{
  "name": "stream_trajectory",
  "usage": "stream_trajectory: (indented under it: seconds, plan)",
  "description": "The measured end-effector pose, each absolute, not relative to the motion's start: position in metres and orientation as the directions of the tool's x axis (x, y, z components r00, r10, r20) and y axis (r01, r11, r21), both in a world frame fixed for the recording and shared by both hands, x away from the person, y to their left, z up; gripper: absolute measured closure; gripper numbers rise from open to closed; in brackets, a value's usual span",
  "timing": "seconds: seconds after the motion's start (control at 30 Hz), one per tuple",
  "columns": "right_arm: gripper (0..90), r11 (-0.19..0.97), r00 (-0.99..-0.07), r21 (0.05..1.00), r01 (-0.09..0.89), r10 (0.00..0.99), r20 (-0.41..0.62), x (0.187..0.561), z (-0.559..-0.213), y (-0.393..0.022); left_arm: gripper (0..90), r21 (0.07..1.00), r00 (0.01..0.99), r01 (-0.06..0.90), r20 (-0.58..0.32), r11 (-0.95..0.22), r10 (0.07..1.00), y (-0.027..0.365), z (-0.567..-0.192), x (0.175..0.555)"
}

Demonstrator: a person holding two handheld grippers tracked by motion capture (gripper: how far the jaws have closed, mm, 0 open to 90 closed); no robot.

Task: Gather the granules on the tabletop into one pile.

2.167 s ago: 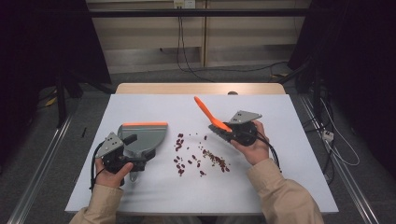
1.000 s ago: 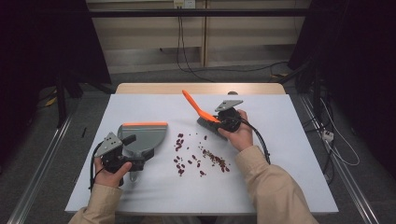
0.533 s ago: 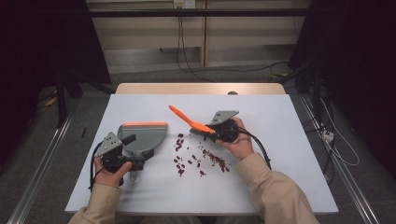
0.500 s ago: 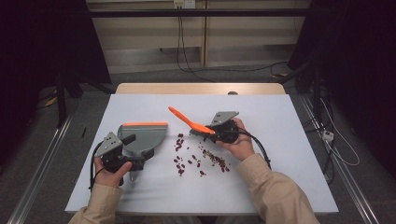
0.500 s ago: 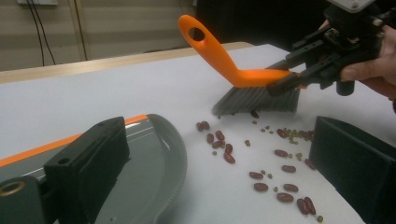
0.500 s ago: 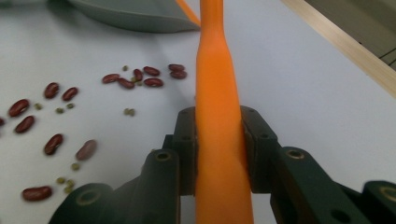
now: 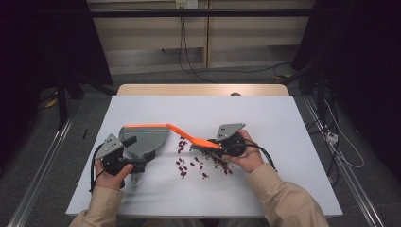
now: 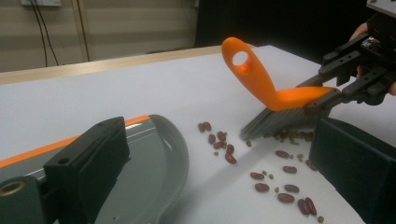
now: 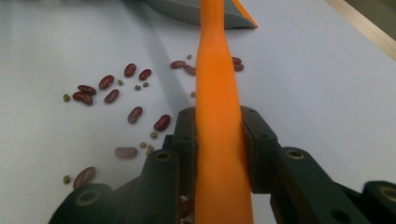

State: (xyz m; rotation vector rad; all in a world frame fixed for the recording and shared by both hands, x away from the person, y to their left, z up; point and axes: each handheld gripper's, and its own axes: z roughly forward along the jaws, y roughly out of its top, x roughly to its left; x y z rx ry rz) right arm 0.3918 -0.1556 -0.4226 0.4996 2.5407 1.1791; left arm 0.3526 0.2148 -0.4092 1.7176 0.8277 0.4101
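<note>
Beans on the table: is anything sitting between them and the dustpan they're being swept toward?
Nothing visible. The beans lie loose on bare table just off the open side of the dustpan, which the left tongs hold. The brush in the right tongs has its bristles down among them.

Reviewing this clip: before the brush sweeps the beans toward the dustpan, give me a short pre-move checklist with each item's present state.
1. Right gripper clamped on the brush handle: ok, both pads press its orange sides.
2. Bristles down at the beans: ok, in the left gripper view they meet the table at the pile's edge.
3. Dustpan held by the left gripper: ok, the jaws close on its handle.
4. Dustpan mouth facing the beans: ok.
5. Dustpan lip flat against the table: cannot tell.
6. All beans in the sweep path: not ok, several lie scattered nearer the person.
</note>
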Motion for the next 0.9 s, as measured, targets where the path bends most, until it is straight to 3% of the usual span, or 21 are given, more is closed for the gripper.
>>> stream_trajectory:
  seconds: [0.2,0.43,0.73,0.9]
  plan:
    - [71.1,0.574,-0.886,0.801,0.172,0.446,-0.130,0.391,-0.418,-0.158,4.5,0.941,0.690,0.315,-0.140,-0.122,0.710,0.216,-0.408,0.351]
    - [71.1,0.502,-0.857,0.844,0.188,0.504,-0.108,0.424,-0.410,-0.153,4.5,0.939,0.684,0.321,-0.139,-0.124,0.716,0.217,-0.409,0.351]
    - [71.2,0.531,-0.846,0.825,0.196,0.517,-0.132,0.471,-0.422,-0.115,4.5,0.937,0.676,0.330,-0.151,-0.113,0.722,0.225,-0.412,0.352]
    - [71.1,0.554,-0.875,0.814,0.176,0.466,-0.128,0.470,-0.430,-0.102,4.5,0.939,0.669,0.327,-0.151,-0.106,0.727,0.230,-0.411,0.352]
